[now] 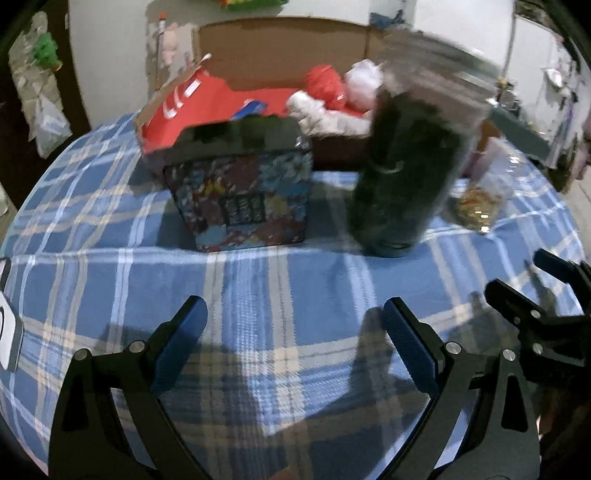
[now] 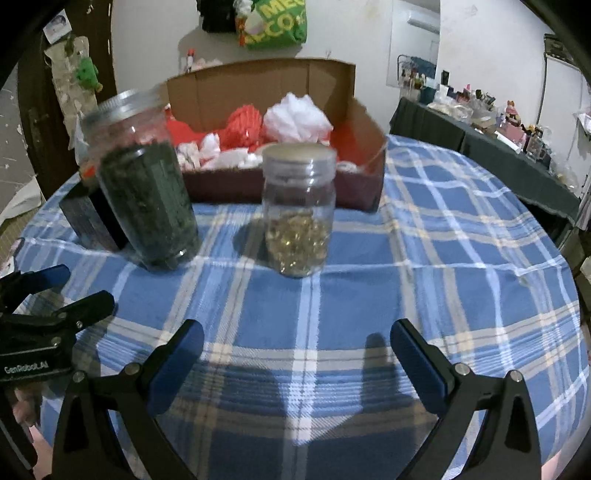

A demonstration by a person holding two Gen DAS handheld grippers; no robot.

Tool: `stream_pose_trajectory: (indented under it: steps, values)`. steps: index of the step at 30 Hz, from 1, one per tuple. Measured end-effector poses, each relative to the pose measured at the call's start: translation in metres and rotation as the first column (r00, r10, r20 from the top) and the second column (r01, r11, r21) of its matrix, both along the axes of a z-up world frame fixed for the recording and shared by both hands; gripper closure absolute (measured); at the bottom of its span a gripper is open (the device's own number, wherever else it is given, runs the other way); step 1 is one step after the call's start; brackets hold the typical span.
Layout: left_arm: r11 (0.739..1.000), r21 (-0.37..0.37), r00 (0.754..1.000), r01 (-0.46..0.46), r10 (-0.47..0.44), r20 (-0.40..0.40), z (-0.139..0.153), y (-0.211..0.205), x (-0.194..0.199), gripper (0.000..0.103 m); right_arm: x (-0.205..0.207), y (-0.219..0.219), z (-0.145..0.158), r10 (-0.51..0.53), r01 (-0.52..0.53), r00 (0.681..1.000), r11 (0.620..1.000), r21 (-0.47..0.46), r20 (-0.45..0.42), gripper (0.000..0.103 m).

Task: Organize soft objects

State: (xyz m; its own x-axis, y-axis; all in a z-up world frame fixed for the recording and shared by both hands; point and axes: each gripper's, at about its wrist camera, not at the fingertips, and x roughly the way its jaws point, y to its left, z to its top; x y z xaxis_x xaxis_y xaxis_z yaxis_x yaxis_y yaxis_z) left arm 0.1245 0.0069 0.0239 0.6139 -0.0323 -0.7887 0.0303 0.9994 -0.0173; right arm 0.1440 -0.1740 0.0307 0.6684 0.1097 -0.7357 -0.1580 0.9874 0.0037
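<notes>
On the blue plaid cloth [image 2: 369,295] stands a cardboard box [image 2: 362,184] with a red lining, holding red [image 2: 243,122] and white [image 2: 299,118] soft pompoms and other soft pieces. In front of it stand a tall jar of dark green stuff [image 2: 147,199] and a smaller clear jar [image 2: 299,218] with yellowish contents. A patterned fabric-covered box [image 1: 240,199] sits left of the green jar [image 1: 402,177]. My left gripper [image 1: 295,317] hangs open over bare cloth, nothing between its fingers. My right gripper [image 2: 297,339] is open too, short of the small jar.
The right gripper's fingers [image 1: 524,291] show at the right edge of the left wrist view; the left gripper [image 2: 55,295] shows at the left of the right wrist view. A cluttered dark table [image 2: 498,140] stands behind on the right. A green bag [image 2: 277,22] hangs on the wall.
</notes>
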Motion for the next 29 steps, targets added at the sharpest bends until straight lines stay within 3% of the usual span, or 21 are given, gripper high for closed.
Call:
stream_pose_trajectory:
  steps: [4,29]
  values:
    - [0.999,0.020,1.000,-0.028,0.028,0.009,-0.002,0.000,0.001,0.002,0.009,-0.001,-0.011,-0.024,0.024,0.998,1.000,-0.007,-0.057,0.000]
    - [0.999,0.021,0.999,-0.031,0.031,0.011,-0.002,0.000,-0.002,0.000,0.013,-0.006,-0.012,-0.048,0.048,0.997,0.999,0.002,-0.061,0.000]
